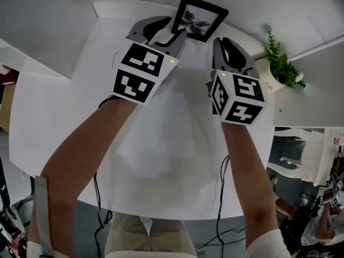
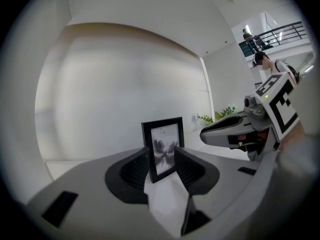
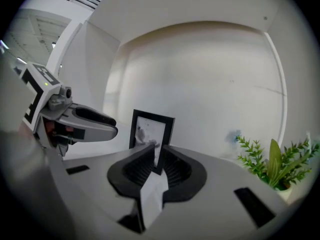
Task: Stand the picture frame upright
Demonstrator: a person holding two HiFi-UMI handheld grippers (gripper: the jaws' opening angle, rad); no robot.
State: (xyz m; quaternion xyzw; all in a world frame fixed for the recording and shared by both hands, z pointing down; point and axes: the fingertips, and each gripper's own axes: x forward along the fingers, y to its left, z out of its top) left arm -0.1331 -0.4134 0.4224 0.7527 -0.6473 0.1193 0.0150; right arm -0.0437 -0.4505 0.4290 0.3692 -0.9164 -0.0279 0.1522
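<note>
1. Looking down on a white round table point(image 1: 64, 117), with both forearms reaching toward its far side.
2. Holding the left gripper point(image 1: 169, 34) left of centre, jaws parted by a modest gap and pinching nothing. Through that gap, only the frame standing farther off.
3. Holding the right gripper point(image 1: 224, 43) just to its right, jaws drawn nearly together with a slim slit left, also clamping nothing.
4. Passing a potted plant point(image 1: 279, 63) at the table's right edge, well apart from both tools.
5. Finding the picture frame point(image 1: 199, 18) at the far edge of the table, already upright on its lower edge in both gripper views. Long axis vertical, picture facing the near side.
6. Placing the frame just beyond and between the two sets of tips, nearer the left set, close to the frame's lower left corner. Contact there not clear.
7. Judging the standing as done. Any coming move best drawn toward the near side, straight away from the frame, without tipping it.
</note>
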